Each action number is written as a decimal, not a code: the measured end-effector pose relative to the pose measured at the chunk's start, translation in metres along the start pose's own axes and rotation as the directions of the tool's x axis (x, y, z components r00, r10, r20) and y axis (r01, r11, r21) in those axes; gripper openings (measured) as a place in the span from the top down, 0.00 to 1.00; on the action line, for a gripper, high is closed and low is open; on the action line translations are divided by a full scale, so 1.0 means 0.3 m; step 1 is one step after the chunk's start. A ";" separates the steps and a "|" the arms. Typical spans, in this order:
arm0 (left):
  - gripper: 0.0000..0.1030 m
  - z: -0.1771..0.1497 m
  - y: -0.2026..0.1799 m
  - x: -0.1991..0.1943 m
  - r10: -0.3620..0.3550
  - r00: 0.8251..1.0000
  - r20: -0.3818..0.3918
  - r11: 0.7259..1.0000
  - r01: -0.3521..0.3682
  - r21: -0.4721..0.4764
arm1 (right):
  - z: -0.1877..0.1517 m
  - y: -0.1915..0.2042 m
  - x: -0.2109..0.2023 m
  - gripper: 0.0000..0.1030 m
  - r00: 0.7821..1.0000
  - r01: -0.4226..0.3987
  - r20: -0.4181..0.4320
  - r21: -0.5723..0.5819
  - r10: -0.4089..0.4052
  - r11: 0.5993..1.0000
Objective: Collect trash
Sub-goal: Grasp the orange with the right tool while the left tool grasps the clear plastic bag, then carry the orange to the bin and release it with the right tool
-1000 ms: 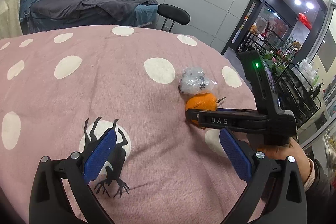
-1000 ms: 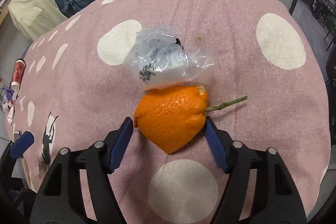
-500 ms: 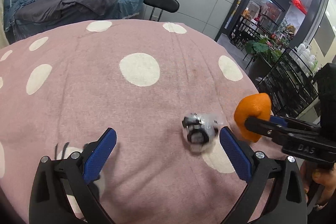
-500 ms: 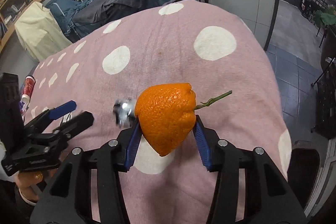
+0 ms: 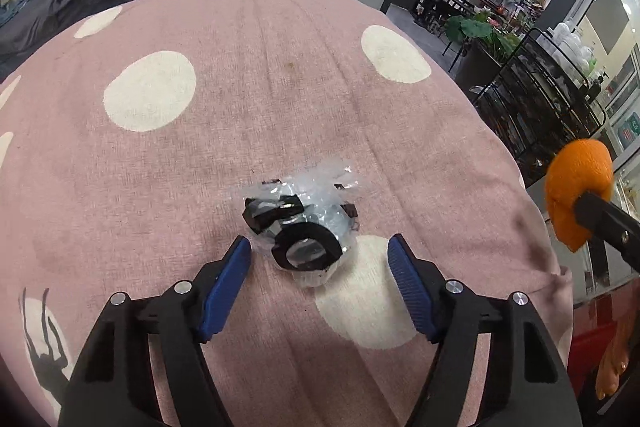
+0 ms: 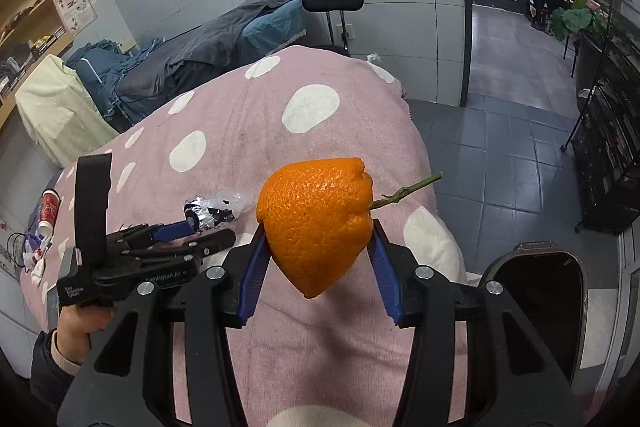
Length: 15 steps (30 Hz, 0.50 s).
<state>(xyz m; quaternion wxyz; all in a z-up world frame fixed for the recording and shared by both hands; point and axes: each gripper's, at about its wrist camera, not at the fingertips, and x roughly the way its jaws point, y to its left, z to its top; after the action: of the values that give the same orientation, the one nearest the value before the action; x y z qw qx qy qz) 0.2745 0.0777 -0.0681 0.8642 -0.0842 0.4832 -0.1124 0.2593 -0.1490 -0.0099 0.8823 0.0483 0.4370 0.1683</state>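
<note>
The right tool (image 6: 316,267) angles downward at the bottom centre of its frame, blue pads clamped on both sides of an orange peel (image 6: 316,223) lifted clear of the pink spotted table (image 6: 248,115). The peel's pointed end hangs down and its green stem (image 6: 408,189) sticks out toward the upper right. The left tool (image 5: 320,267) tilts down over the table, jaws apart but just closing in, a crumpled clear plastic wrapper (image 5: 304,223) with black parts lying between its tips, untouched. A dark bin (image 6: 536,303) stands at lower right
</note>
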 end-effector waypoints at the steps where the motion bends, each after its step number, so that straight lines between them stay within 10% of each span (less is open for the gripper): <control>1: 0.34 0.007 -0.004 -0.001 0.016 1.000 0.005 1.000 -0.016 0.008 | -0.011 -0.008 -0.010 0.52 1.000 0.003 0.003 0.004 -0.003 1.000; 4: 0.54 0.017 -0.001 0.011 0.035 0.999 -0.010 0.999 -0.035 0.010 | -0.040 -0.033 -0.036 0.52 1.000 -0.004 0.007 0.026 0.004 1.000; 15: 0.58 -0.076 -0.083 -0.176 0.018 0.990 0.136 1.000 -0.021 0.020 | -0.119 -0.164 -0.139 0.52 0.997 0.027 0.068 0.105 -0.034 0.994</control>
<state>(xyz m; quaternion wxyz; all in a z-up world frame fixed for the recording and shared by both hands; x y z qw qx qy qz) 0.2255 0.0675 -0.0305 0.8970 -0.0777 0.4227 -0.1030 0.2203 -0.2117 -0.0118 0.8956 0.0934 0.4150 0.1300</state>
